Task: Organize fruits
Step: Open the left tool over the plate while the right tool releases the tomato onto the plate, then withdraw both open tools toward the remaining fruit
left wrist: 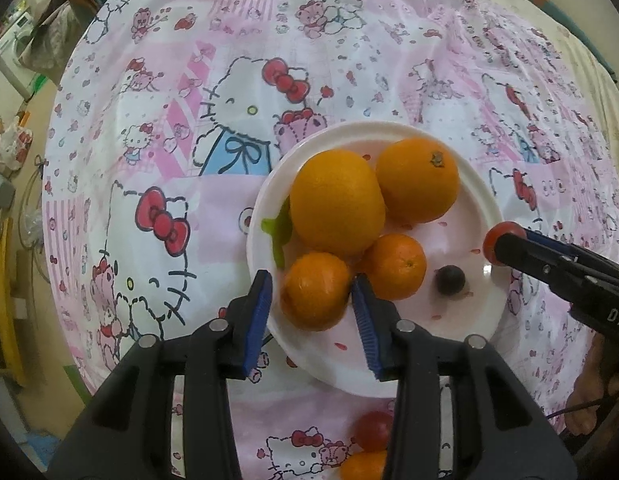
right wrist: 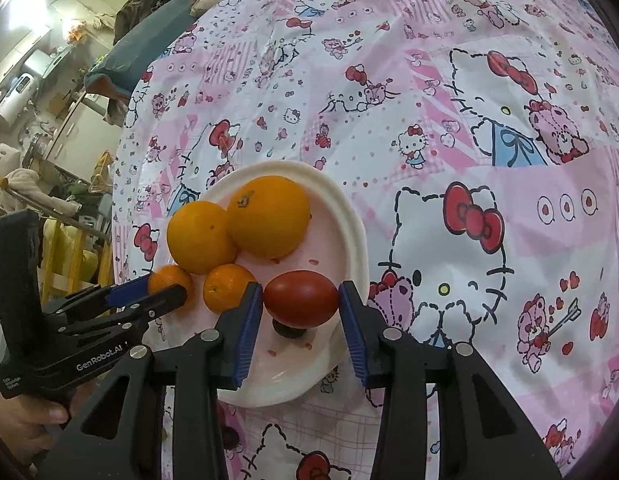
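Note:
A white plate (left wrist: pixel 481 196) holds two big oranges (left wrist: pixel 336 202) (left wrist: pixel 418 181), two small mandarins and a dark grape (left wrist: pixel 450 279). My left gripper (left wrist: pixel 313 304) is open, its blue pads on either side of the near mandarin (left wrist: pixel 315 290) with small gaps. My right gripper (right wrist: pixel 300 314) is shut on a red tomato (right wrist: pixel 300 298) and holds it above the plate (right wrist: pixel 355 224), over the grape (right wrist: pixel 288 330). The right gripper also shows in the left wrist view (left wrist: pixel 505 246), and the left gripper in the right wrist view (right wrist: pixel 165 292).
A Hello Kitty cloth (left wrist: pixel 157 152) covers the table. Another red tomato (left wrist: pixel 373 430) and a mandarin (left wrist: pixel 363 466) lie on the cloth in front of the plate. Household clutter stands beyond the table's left edge.

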Motion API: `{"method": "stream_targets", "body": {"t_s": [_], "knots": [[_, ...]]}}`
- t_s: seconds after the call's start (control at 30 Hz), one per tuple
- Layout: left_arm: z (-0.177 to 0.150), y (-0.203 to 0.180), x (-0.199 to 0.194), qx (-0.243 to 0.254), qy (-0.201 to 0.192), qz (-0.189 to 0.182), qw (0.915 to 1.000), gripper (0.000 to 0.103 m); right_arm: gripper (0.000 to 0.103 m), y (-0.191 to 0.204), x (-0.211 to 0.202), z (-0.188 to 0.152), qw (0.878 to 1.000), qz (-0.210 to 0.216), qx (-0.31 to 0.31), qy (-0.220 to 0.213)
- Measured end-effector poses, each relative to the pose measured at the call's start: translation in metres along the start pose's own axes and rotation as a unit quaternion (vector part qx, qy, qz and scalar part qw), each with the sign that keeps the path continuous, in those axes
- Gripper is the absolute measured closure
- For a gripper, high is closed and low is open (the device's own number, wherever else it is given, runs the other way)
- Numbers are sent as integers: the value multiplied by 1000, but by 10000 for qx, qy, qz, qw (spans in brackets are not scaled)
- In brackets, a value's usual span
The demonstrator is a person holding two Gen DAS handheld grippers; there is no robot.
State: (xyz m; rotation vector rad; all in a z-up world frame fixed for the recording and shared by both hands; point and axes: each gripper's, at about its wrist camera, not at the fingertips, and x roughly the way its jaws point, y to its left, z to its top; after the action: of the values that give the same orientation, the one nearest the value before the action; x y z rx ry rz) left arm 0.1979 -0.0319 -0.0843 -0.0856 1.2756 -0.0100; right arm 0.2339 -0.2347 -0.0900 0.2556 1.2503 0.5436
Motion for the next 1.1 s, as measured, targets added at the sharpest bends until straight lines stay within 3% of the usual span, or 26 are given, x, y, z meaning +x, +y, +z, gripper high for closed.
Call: {"method": "stream_targets", "body": {"t_s": [0.17, 0.3, 0.4, 0.47, 0.67, 1.1], "knots": [[-1, -3, -6, 87, -136, 53, 9999, 53, 60, 1, 0, -1, 10000, 14, -19, 14], [-1, -4, -9, 144, -181, 95, 9997, 39, 59, 1, -3, 0, 10000, 64, -14, -61], [0, -4, -11, 131, -196, 51, 9997, 28, 41, 2, -7, 1, 9998, 132, 31, -170], [-1, -3, -13, 111, -218, 32, 9997, 25, 38, 2, -11, 2, 9996, 135, 37, -243], [-3, 0, -13, 78, -168, -6, 9998, 25, 38, 4, -18, 4, 9994, 127, 50, -325], [-9, 9, -35, -138, -516, -64, 9986, 25, 36, 10, -43, -10, 9985, 131, 88, -526]]}}
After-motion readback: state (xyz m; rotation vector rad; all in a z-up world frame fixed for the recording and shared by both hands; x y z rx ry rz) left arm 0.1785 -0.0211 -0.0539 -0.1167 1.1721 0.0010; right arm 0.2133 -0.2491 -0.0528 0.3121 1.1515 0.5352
